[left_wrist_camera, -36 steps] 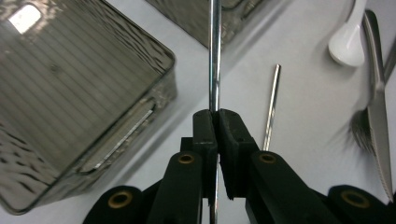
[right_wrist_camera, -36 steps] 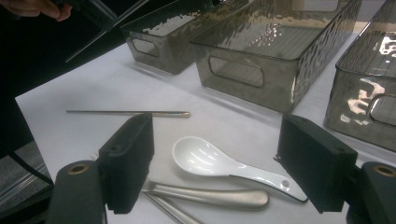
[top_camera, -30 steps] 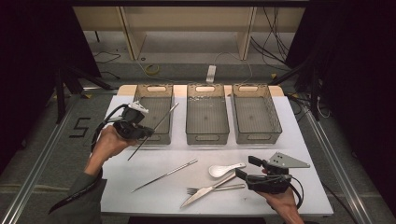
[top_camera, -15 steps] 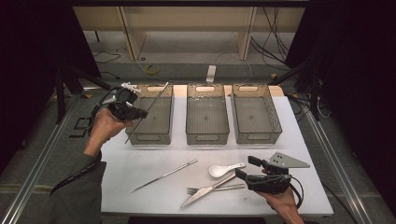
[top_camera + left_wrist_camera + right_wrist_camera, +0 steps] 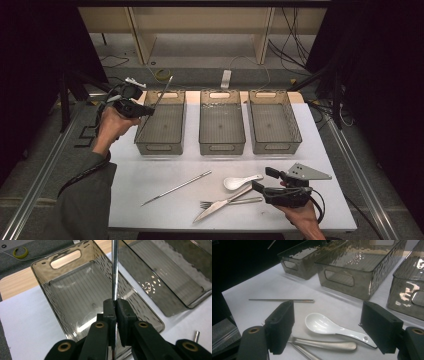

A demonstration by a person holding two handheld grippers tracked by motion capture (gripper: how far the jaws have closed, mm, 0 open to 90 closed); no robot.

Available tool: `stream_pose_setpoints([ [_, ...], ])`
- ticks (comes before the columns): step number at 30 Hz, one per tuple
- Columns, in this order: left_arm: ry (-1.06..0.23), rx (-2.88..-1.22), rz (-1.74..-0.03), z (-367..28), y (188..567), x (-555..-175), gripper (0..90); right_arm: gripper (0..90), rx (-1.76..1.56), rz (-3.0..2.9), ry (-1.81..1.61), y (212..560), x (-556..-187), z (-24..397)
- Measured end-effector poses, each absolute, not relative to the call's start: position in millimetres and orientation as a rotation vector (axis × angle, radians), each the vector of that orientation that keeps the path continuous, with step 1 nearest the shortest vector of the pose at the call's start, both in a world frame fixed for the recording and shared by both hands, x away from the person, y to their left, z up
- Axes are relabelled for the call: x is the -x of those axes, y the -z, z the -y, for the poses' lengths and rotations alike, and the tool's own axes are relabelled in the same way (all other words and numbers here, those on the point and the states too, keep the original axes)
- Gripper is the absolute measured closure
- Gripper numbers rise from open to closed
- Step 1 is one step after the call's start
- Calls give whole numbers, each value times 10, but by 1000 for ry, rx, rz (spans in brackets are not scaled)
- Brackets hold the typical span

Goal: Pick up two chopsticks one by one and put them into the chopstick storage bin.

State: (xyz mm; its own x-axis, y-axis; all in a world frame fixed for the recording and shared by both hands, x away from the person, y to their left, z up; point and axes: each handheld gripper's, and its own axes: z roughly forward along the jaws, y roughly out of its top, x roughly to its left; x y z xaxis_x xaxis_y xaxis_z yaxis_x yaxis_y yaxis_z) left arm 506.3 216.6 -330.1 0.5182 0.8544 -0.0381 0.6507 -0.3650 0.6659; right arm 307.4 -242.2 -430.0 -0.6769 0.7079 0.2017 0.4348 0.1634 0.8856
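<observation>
In the upper left of the high view we find the left hand-held gripper [image 5: 148,111] raised beside the leftmost bin [image 5: 161,125], its jaws clamped on a metal chopstick [image 5: 161,95]. The chopstick sticks up and away from the jaws, slanting toward the top of the frame over the bin's far left corner. In the left gripper view the chopstick [image 5: 114,270] runs straight up the middle of the frame, pinched between the two pads, with the bin [image 5: 75,297] lying below and behind it.

In the lower right of the high view, the right hand-held gripper [image 5: 261,181] rests low over the tabletop [image 5: 320,165], jaws spread and holding nothing. A white spoon [image 5: 239,182] lies just left of it, with a fork [image 5: 231,202] and knife [image 5: 222,204] beside. A second chopstick [image 5: 176,188] lies alone at lower centre.
</observation>
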Motion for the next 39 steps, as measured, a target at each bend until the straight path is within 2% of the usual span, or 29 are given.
stream_pose_setpoints([
  [15, -468, -2075, -1288, -2213, 3446, -5292, 851, 282, -1101, -2188, -1517, 4299, -3065, 2413],
  [39, -470, -2078, -1337, -2212, 3862, -5322, 851, 282, -1106, -2192, -1513, 4308, -3069, 2409],
])
